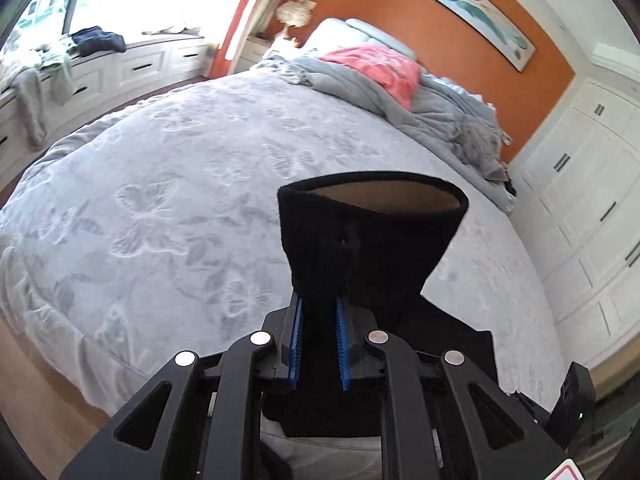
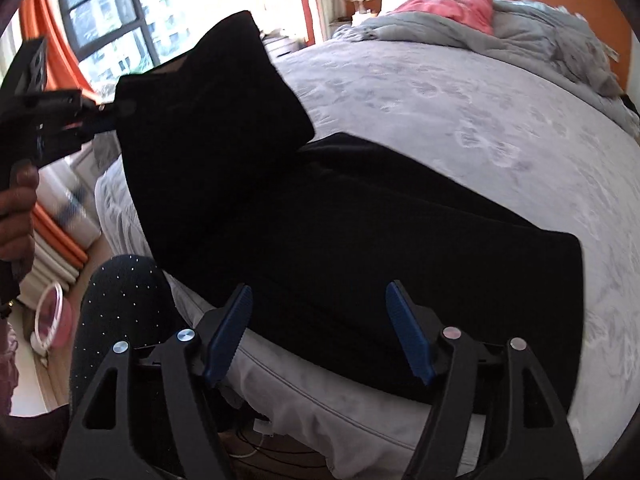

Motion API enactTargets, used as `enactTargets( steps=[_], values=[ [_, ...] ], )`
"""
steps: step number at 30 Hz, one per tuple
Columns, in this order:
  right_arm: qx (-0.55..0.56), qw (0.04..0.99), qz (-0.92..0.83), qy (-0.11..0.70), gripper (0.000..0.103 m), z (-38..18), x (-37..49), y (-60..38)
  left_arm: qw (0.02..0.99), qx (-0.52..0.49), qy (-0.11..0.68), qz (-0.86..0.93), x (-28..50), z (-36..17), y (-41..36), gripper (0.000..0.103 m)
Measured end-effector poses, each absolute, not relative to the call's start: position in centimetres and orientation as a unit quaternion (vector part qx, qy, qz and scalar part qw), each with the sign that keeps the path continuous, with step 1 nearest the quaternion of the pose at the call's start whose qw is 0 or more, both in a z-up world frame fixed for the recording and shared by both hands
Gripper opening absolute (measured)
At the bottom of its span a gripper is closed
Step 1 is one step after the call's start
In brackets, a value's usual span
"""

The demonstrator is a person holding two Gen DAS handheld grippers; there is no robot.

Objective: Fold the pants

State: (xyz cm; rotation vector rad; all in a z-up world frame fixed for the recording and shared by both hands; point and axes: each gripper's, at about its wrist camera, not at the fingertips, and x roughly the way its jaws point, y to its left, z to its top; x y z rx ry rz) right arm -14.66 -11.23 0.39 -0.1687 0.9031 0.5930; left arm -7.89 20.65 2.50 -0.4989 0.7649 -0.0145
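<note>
Black pants [image 2: 360, 240] lie across the near edge of a grey butterfly-patterned bed [image 2: 460, 100]. My left gripper [image 1: 320, 312] is shut on the hem end of one leg [image 1: 372, 232] and holds it lifted above the bed, the leg opening facing up. In the right wrist view the left gripper [image 2: 100, 120] shows at the left, gripping that raised leg end [image 2: 208, 92]. My right gripper [image 2: 320, 300] is open, its blue pads either side of the pants near the bed's front edge, holding nothing.
A crumpled grey blanket [image 1: 400, 100] and a pink cloth [image 1: 380, 68] lie at the bed's head. White wardrobes [image 1: 580, 200] stand to the right, and a window seat with clothes [image 1: 92, 44] to the left. A pink-and-white round object [image 2: 50, 316] sits on the floor.
</note>
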Motion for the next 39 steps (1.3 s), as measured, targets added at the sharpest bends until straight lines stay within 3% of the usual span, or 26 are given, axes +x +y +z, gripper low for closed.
enactTargets(
  steps=[4, 5, 8, 13, 17, 21, 22, 23, 24, 26, 31, 37, 39],
  values=[
    [-0.145, 0.840, 0.280, 0.442, 0.068, -3.2, -13.2, -6.0, 0.887, -0.249, 0.387, 0.026, -7.8, 0.6, 22.8, 0.011],
    [-0.164, 0.843, 0.274, 0.433, 0.062, -3.9, -12.9, -5.4, 0.884, -0.258, 0.389, 0.028, -7.8, 0.3, 23.4, 0.011],
    [-0.174, 0.847, 0.256, 0.432, 0.011, -2.9, -12.2, -5.9, 0.880, -0.271, 0.389, 0.031, -8.5, -0.2, 24.6, 0.011],
    [-0.097, 0.889, 0.226, 0.387, 0.011, 5.9, -12.1, -12.5, 0.883, -0.268, 0.386, 0.015, -8.9, 0.5, 24.5, 0.011],
    [-0.138, 0.885, 0.224, 0.385, 0.013, 6.7, -13.2, -12.2, 0.883, -0.271, 0.383, 0.006, -8.8, 0.7, 24.2, 0.011],
    [-0.194, 0.806, 0.271, 0.488, 0.021, -2.6, -13.5, -7.2, 0.883, -0.280, 0.378, -0.002, -8.8, 1.3, 24.3, 0.011],
    [-0.208, 0.816, 0.259, 0.473, 0.023, -3.2, -14.0, -6.7, 0.883, -0.281, 0.377, -0.005, -8.8, 1.5, 24.4, 0.011],
    [-0.207, 0.825, 0.260, 0.458, 0.038, -2.6, -14.6, -6.5, 0.883, -0.283, 0.375, -0.007, -8.9, 1.8, 24.4, 0.011],
    [-0.180, 0.822, 0.278, 0.463, 0.059, -1.9, -14.6, -6.7, 0.883, -0.283, 0.374, -0.010, -8.9, 2.0, 24.4, 0.011],
    [-0.109, 0.829, 0.301, 0.459, 0.069, 0.2, -14.3, -8.6, 0.888, -0.271, 0.371, -0.020, -9.1, 2.9, 23.9, 0.011],
    [0.024, 0.858, 0.264, 0.439, 0.069, 4.9, -12.9, -17.0, 0.902, -0.231, 0.355, -0.086, -9.0, 6.5, 19.7, 0.011],
    [0.149, 0.880, 0.171, 0.418, 0.074, 6.8, -12.4, -27.5, 0.905, -0.129, 0.349, -0.208, -9.0, 9.5, 6.6, 0.013],
    [0.166, 0.872, 0.161, 0.432, 0.074, 5.8, -12.2, -29.5, 0.887, -0.109, 0.383, -0.235, -8.7, 6.7, 1.8, 0.028]
  ],
)
